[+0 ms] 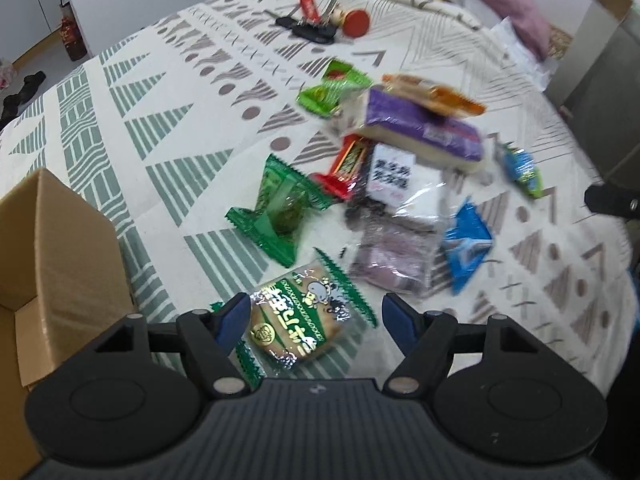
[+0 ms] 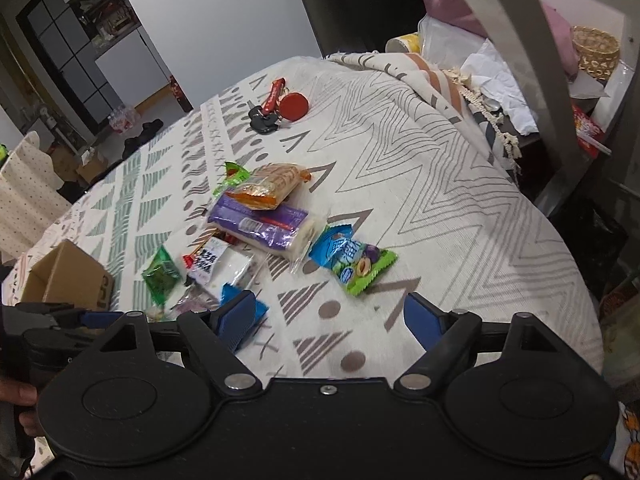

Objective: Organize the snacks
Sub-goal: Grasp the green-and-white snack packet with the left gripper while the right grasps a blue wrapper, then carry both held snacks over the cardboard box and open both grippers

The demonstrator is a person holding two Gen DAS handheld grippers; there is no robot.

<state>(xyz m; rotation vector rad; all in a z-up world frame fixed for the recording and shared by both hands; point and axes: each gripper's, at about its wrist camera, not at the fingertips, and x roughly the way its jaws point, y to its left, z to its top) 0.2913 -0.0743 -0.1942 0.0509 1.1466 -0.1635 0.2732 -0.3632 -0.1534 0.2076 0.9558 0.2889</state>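
Observation:
Several snack packets lie scattered on a patterned tablecloth. My left gripper (image 1: 315, 316) is open, its blue fingers on either side of a green-edged cracker packet (image 1: 304, 320) that lies on the cloth. Beyond it sit a green candy wrapper (image 1: 278, 208), a purple cake pack (image 1: 424, 130) with an orange packet (image 1: 432, 94) on top, and a blue sachet (image 1: 466, 240). My right gripper (image 2: 330, 314) hangs open above the cloth with nothing between its fingers. Just ahead of it lies a blue-green plum packet (image 2: 352, 260). The purple cake pack (image 2: 264, 226) is further left.
An open cardboard box (image 1: 52, 256) stands at the left of the table, also visible as the box (image 2: 68, 276) in the right wrist view. Keys with a red round tag (image 2: 294, 106) lie at the far side. A woven basket (image 2: 596, 52) and clutter sit beyond the table's right edge.

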